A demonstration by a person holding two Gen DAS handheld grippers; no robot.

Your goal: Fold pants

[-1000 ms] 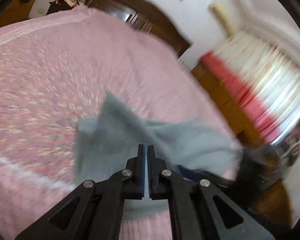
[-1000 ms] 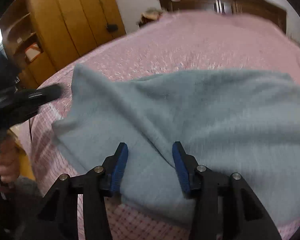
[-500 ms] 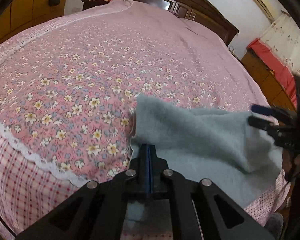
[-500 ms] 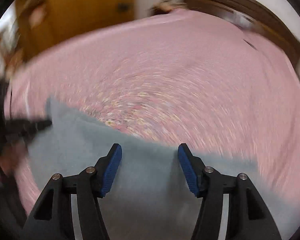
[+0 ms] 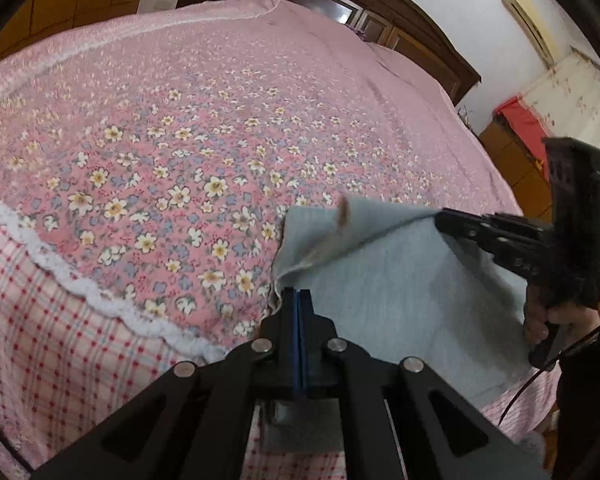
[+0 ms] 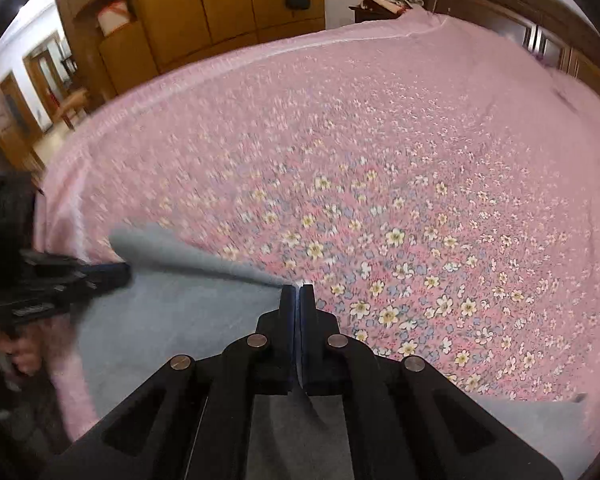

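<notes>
The grey-blue pants [image 5: 400,292] lie at the near edge of the pink floral bed [image 5: 180,140]. My left gripper [image 5: 299,294] is shut on the pants' near left edge. My right gripper [image 6: 298,292] is shut on the pants [image 6: 172,312] at their right edge; it also shows in the left wrist view [image 5: 444,216], pinching the far right corner. The cloth stretches taut between the two grippers, raised a little off the bed. My left gripper shows in the right wrist view [image 6: 120,270] at the left, blurred.
A dark wooden headboard [image 5: 380,12] stands at the far end of the bed. A wooden wardrobe [image 6: 220,4] is on the left side. A nightstand with clutter [image 6: 384,0] sits beside the headboard. The bed's checked skirt [image 5: 60,340] hangs at the near edge.
My right gripper has shut on the pants' edge; it was open half a second ago. Both grippers have swung toward the bed and the cloth is now stretched between them.
</notes>
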